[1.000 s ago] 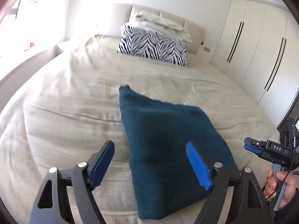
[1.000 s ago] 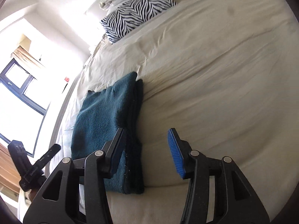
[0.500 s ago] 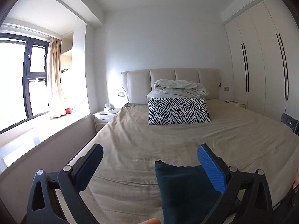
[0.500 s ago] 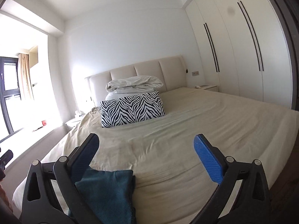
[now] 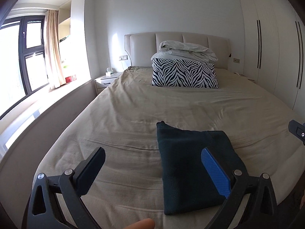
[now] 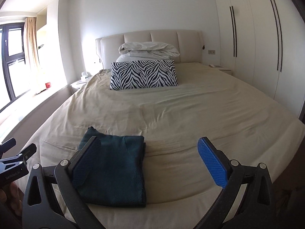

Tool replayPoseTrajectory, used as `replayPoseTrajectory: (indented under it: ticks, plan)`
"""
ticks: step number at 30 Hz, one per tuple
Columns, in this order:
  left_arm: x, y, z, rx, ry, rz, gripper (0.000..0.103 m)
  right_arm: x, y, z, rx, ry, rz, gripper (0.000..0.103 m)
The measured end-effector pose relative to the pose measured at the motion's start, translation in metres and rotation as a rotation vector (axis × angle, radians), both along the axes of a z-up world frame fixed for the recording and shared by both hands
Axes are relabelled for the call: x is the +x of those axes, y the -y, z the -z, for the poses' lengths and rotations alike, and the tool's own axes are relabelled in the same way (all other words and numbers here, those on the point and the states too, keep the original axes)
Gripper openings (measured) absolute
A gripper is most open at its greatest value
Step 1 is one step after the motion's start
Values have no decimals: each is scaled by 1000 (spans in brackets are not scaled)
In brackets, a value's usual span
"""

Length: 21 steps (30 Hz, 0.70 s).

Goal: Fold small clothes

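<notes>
**Both grippers lifted clear of the folded sweater**

Both grippers have risen and tilted up since a second ago: then each camera looked down onto the bedding with the sweater filling much of the view, and now the whole room shows, headboard and all. Over that second the jaws have been opening, the right ones by a good deal, and nothing sits between them now.

The left gripper (image 5: 152, 168) hangs above the near end of the bed (image 5: 133, 118), jaws spread wide and empty. Its blue pad lies in front of the sweater (image 5: 190, 164) in the picture but does not touch it. The right gripper (image 6: 148, 158) also stands wide open and empty, off to the right of the garment, with its left finger crossing over the cloth in the view.

The sweater, dark teal, lies folded into a neat rectangle on the beige cover near the foot of the bed, flat, with one corner poking out at the far left. It lies free, apart from both grippers.

Farther up the bed a zebra pillow (image 5: 185, 73) stands upright, with a bundled white duvet (image 5: 187, 50) behind it against the headboard. A wardrobe (image 5: 270, 57) lines the right wall, and a window (image 5: 21, 61) sits at the left. A fingertip (image 5: 141, 225) shows at the bottom edge of the left view.
</notes>
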<state>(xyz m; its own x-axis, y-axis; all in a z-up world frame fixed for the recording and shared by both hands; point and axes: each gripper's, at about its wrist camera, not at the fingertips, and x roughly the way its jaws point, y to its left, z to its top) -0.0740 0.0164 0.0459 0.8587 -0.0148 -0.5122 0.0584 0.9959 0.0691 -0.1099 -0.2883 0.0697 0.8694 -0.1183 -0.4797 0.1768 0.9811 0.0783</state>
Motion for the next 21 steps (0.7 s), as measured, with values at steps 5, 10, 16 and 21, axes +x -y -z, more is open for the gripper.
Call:
replayPoseTrajectory:
  ticks: [5,10,16,21]
  plan:
    - [11,-2,25,-20,-74,-5,103,20,-21,40,-20,-92,-20,103]
    - [21,0,41,-22,-119,-3,103,37,-32,73,-51,-158,-36,103]
    - [29,-1,50,-34,-147,-9,103,55,-28,94,-21,-206,-41,103]
    - [32,-2,51,-39,-154,-12,103,58,-27,98,-25,-222,-46,103]
